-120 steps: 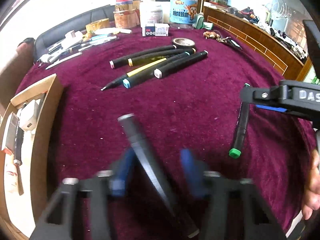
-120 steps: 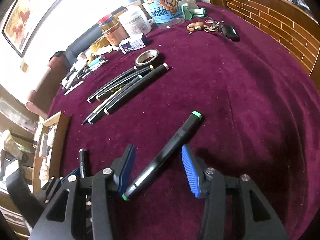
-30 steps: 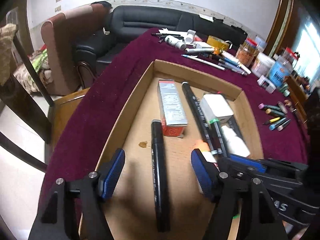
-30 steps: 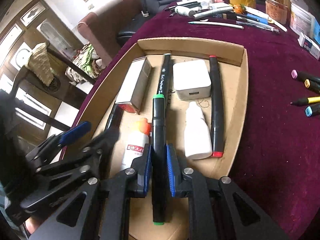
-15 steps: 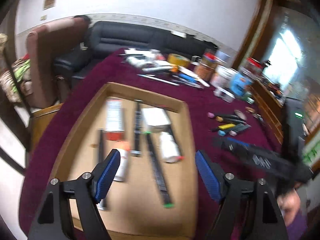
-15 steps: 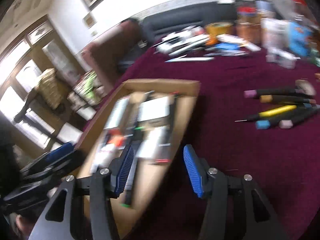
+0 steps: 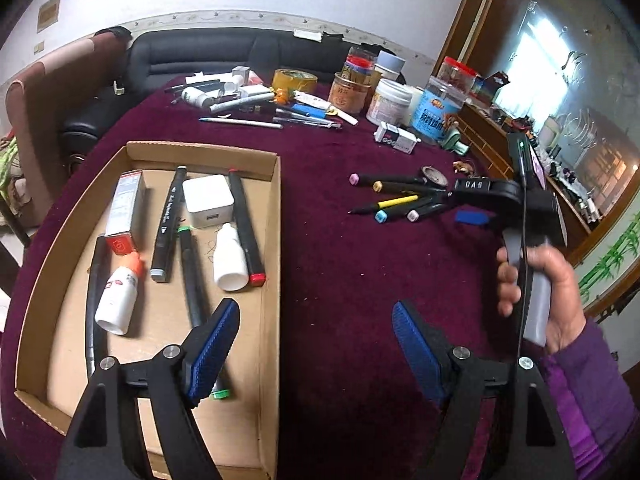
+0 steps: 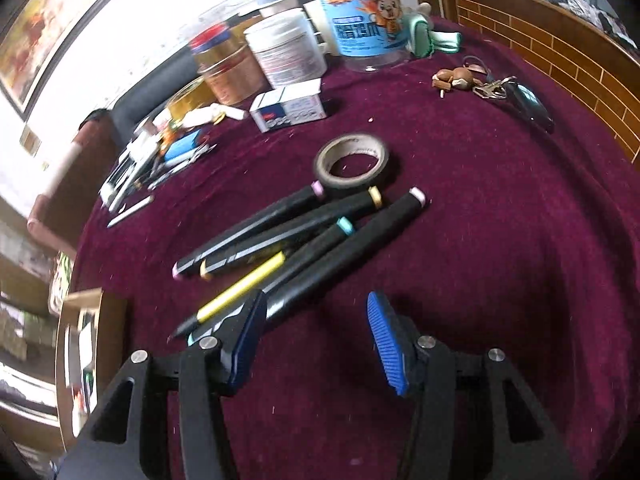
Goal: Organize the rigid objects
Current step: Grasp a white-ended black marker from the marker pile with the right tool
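Note:
A cardboard box [image 7: 275, 240] on the maroon cloth holds several markers, two white bottles, a charger and a small carton. The green-capped marker [image 7: 191, 276] lies in it, its lower end hidden behind my left finger. My left gripper [image 7: 316, 340] hangs open over the box's right wall with nothing between its pads. A loose group of black markers [image 8: 304, 236] lies beside a tape roll [image 8: 352, 160]. My right gripper [image 8: 316, 340] stands open just in front of those markers, holding nothing. From the left wrist it shows as the right gripper [image 7: 464, 200], held by a hand [image 7: 536, 280].
Jars and a blue-labelled tub [image 8: 360, 20] stand at the back, with a small white carton [image 8: 288, 108] and keys [image 8: 496, 88] nearby. A heap of pens [image 7: 248, 104] lies at the far edge by a black sofa [image 7: 200, 56]. A wooden rail [image 8: 560, 52] borders the right.
My right gripper let go of the green-capped marker in the box, opened and swung right to the loose markers. My left gripper drew back and to the right from over the box.

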`<state>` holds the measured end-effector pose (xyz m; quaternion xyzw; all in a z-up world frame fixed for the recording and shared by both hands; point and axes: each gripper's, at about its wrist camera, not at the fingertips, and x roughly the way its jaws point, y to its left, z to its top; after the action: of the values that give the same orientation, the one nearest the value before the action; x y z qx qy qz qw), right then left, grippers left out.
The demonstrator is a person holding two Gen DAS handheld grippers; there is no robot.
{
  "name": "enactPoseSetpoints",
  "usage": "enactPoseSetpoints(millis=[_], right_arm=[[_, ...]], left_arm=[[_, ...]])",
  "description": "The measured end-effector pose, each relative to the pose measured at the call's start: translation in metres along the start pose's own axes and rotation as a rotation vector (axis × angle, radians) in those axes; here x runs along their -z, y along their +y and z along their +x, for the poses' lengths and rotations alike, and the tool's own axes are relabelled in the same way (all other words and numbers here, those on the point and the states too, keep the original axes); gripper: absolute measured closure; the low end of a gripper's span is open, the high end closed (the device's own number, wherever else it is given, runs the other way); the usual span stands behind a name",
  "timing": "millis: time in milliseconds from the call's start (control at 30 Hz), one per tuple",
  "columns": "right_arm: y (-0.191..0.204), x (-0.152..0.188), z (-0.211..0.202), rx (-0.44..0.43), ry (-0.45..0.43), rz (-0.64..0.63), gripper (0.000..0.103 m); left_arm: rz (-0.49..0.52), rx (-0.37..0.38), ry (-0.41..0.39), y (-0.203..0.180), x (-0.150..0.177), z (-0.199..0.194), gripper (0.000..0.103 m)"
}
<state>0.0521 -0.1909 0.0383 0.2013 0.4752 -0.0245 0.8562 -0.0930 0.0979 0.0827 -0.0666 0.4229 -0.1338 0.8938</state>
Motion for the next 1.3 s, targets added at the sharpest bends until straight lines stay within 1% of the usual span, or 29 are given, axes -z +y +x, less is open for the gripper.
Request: enactPoseSetpoints(millis=[67, 167, 367, 467, 567, 633, 733, 767, 833, 867, 933, 967, 1033, 1100, 1200, 1300], right_arm=[[-0.002, -0.002, 0.005, 0.021, 0.007, 0.002, 0.052], [-0.003, -0.003, 0.016, 0.056, 0.029, 0.001, 0.052], [0.000, -0.013, 0.025, 0.097, 0.026, 0.009, 0.052], [0.006, -0.019, 0.030, 0.123, 0.029, -0.011, 0.052], [0.015, -0.021, 0.031, 0.176, 0.022, -0.050, 0.052], [0.014, -0.021, 0.031, 0.169, 0.019, -0.045, 0.052], [0.002, -0.019, 0.029, 0.110, 0.032, -0.011, 0.054], [-0.002, -0.017, 0.025, 0.105, 0.037, -0.014, 0.057], [-0.005, -0.012, 0.020, 0.139, 0.052, -0.047, 0.077], [-0.010, -0.007, 0.020, 0.147, 0.066, -0.070, 0.081], [-0.015, 0.001, 0.014, 0.165, 0.060, -0.115, 0.085], [-0.019, 0.005, 0.010, 0.195, 0.066, -0.126, 0.088], [-0.027, 0.013, 0.003, 0.227, 0.081, -0.141, 0.088], [-0.035, 0.020, -0.005, 0.212, 0.083, -0.153, 0.088], [-0.047, 0.024, -0.013, 0.108, 0.055, -0.145, 0.088], [-0.054, 0.020, -0.011, 0.043, 0.015, -0.130, 0.088]], left_arm=[[-0.001, -0.015, 0.004, 0.001, 0.001, 0.001, 0.021], [-0.009, -0.017, 0.011, 0.004, 0.003, 0.004, 0.021], [-0.010, -0.011, 0.018, 0.005, 0.004, 0.006, 0.021], [-0.009, -0.013, 0.015, 0.006, 0.005, 0.005, 0.021], [-0.009, -0.019, 0.014, 0.006, 0.005, 0.005, 0.021], [-0.009, -0.015, 0.016, 0.005, 0.005, 0.005, 0.021], [-0.001, -0.005, 0.020, 0.002, 0.005, 0.003, 0.021], [0.002, -0.002, 0.020, 0.001, 0.004, 0.003, 0.021], [0.012, 0.008, 0.027, -0.003, 0.003, 0.004, 0.021], [0.014, 0.015, 0.032, -0.005, 0.002, 0.005, 0.021], [0.029, 0.030, 0.048, -0.012, 0.001, 0.008, 0.021], [0.038, 0.037, 0.056, -0.016, 0.001, 0.010, 0.021], [0.053, 0.046, 0.066, -0.023, 0.000, 0.013, 0.021], [0.079, 0.050, 0.070, -0.033, -0.001, 0.017, 0.021], [0.139, 0.044, 0.057, -0.053, -0.010, 0.029, 0.021], [0.230, 0.008, 0.028, -0.074, -0.027, 0.050, 0.021]])
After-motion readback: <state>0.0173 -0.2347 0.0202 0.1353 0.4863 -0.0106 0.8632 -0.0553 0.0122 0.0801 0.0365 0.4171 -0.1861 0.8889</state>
